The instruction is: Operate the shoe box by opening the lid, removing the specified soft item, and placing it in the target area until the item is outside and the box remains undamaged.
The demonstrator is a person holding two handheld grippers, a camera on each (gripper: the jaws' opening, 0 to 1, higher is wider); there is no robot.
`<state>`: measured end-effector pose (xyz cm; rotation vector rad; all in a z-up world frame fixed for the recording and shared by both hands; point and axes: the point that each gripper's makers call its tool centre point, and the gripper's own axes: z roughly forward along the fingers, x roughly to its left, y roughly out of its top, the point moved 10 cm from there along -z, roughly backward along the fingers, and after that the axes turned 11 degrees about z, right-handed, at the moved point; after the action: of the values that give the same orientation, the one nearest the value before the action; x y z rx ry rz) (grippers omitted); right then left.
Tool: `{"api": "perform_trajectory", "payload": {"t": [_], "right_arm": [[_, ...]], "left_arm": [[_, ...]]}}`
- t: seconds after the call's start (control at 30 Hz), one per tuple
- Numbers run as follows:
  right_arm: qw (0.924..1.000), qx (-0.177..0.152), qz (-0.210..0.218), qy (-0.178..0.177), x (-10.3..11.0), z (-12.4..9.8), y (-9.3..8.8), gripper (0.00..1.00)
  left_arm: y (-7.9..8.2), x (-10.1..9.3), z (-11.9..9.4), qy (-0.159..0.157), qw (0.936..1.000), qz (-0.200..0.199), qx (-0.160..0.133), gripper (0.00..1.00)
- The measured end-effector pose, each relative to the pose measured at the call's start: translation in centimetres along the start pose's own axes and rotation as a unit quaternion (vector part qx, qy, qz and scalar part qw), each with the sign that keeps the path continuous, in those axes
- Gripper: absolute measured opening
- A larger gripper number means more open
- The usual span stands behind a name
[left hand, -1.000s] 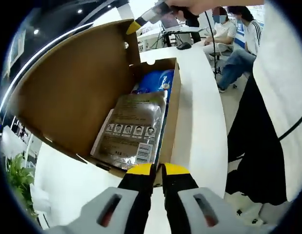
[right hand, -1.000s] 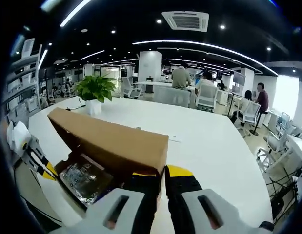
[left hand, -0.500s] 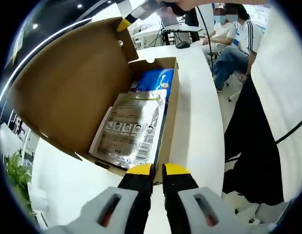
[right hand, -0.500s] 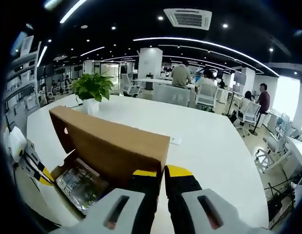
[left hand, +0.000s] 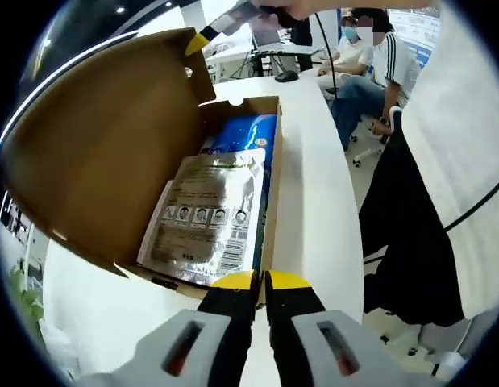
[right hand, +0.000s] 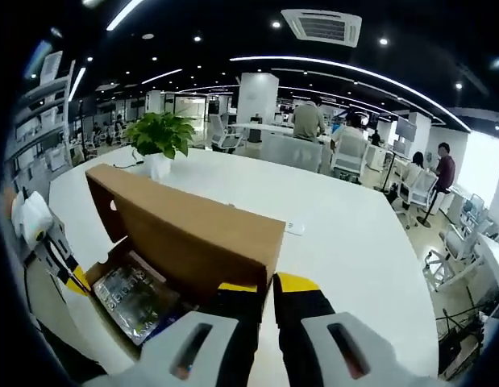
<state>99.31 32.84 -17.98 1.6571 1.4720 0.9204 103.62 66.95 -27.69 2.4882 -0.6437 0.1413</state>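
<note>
The cardboard shoe box (left hand: 273,177) lies open on a white table, its brown lid (left hand: 104,153) tilted up on the left. Inside, a silver soft pouch (left hand: 205,218) rests on top and a blue pouch (left hand: 241,133) lies beyond it. My left gripper (left hand: 259,280) is shut at the near end of the box's right wall, which runs in between its yellow tips. My right gripper (right hand: 264,286) is shut on the lid (right hand: 185,234) at its corner; its yellow tip (left hand: 197,42) shows at the lid's top corner. The silver pouch (right hand: 132,294) is partly hidden under the lid.
A person in a white top and dark trousers (left hand: 442,201) stands close on the right of the box. A potted plant (right hand: 159,141) stands on the far side of the white table (right hand: 346,242). Seated people and office chairs are further back.
The lid has swung a little further open with my right gripper on its corner. Both views have shifted slightly; the box and pouches lie as before.
</note>
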Motion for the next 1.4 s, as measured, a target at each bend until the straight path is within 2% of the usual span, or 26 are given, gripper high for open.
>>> {"api": "perform_trajectory", "payload": {"t": [0.07,0.13,0.2,0.27,0.3,0.37,0.43,0.5,0.53,0.57,0.6,0.63,0.73,0.8,0.9,1.0,1.13,1.23,1.33,1.4], "right_arm": [[0.9999,0.004,-0.007,0.006,-0.1,0.2,0.2,0.04],[0.9998,0.013,-0.009,0.012,-0.5,0.5,0.4,0.04],[0.9997,0.016,-0.012,0.013,-0.6,0.9,0.6,0.04],[0.9996,0.018,-0.017,0.011,-0.6,1.1,0.7,0.04],[0.9996,0.018,-0.017,0.01,-0.6,1.2,0.7,0.04],[0.9997,0.019,-0.014,0.008,-0.6,1.3,0.8,0.04],[0.9997,0.017,-0.01,0.011,-0.6,1.2,0.8,0.04],[0.9998,0.015,-0.001,0.013,-0.6,1.2,0.8,0.04],[0.9998,0.014,0.003,0.015,-0.7,1.2,0.8,0.04],[0.9998,0.011,0.005,0.015,-0.8,1.3,0.8,0.04],[0.9998,0.011,0.006,0.015,-0.8,1.3,0.7,0.04],[0.9998,0.009,0.007,0.016,-0.8,1.2,0.7,0.04],[0.9977,-0.004,0.068,0.005,-0.6,0.9,0.3,0.03],[0.9999,-0.004,0.01,0.002,-0.5,1.1,0.2,0.03],[0.9999,0.007,-0.007,-0.005,-0.3,1.4,0.7,0.03],[0.9997,0.015,0.017,-0.007,-0.7,2.0,1.3,0.02],[0.9985,0.002,0.049,-0.025,-1.0,3.1,1.1,0.01],[0.9984,0.002,0.001,-0.056,-0.6,4.3,1.5,0.01],[0.9981,0.019,0.008,-0.058,-0.6,5.5,2.2,0.01],[0.9981,0.032,0.008,-0.053,-1.0,6.1,2.6,0.01]], "left_arm": [[0.3,0.1,0.4,-0.007,0.9998,-0.011,0.011,0.03],[0.7,0.4,0.9,-0.023,0.997,-0.068,0.031,0.03],[1.0,0.5,1.4,-0.027,0.9913,-0.121,0.045,0.03],[1.1,0.3,1.7,-0.03,0.9966,-0.059,0.05,0.03],[1.1,0.2,1.9,-0.031,0.9972,-0.045,0.052,0.03],[0.7,0.2,2.0,-0.035,0.9977,-0.032,0.049,0.02],[0.6,0.4,1.9,-0.04,0.9972,-0.046,0.044,0.02],[0.2,0.2,1.9,-0.036,0.9991,-0.019,0.013,0.01],[0.1,0.0,1.8,-0.026,0.9993,-0.025,0.012,0.01],[0.1,-0.3,1.9,-0.018,0.9998,0.013,0.0,0.01],[0.0,-0.4,1.9,-0.011,0.9998,0.017,-0.008,0.01],[-0.2,-0.6,1.8,-0.003,0.9999,-0.004,-0.013,0.01],[-0.2,-0.7,2.1,-0.009,0.9997,0.002,-0.024,0.01],[-0.3,-0.4,2.1,-0.017,0.9995,-0.002,-0.028,0.01],[-0.1,-0.5,2.1,-0.019,0.9995,-0.001,-0.027,0.01],[0.0,-0.6,2.1,-0.012,0.9996,-0.013,-0.022,0.01],[-0.2,-0.9,2.2,-0.004,0.9996,0.004,-0.028,0.01],[-0.2,-0.7,2.3,-0.004,0.9994,0.004,-0.033,0.01],[-0.3,-0.9,2.4,0.004,0.9989,0.019,-0.042,0.02],[-0.3,-0.8,2.5,0.005,0.9992,0.013,-0.038,0.02]]}}
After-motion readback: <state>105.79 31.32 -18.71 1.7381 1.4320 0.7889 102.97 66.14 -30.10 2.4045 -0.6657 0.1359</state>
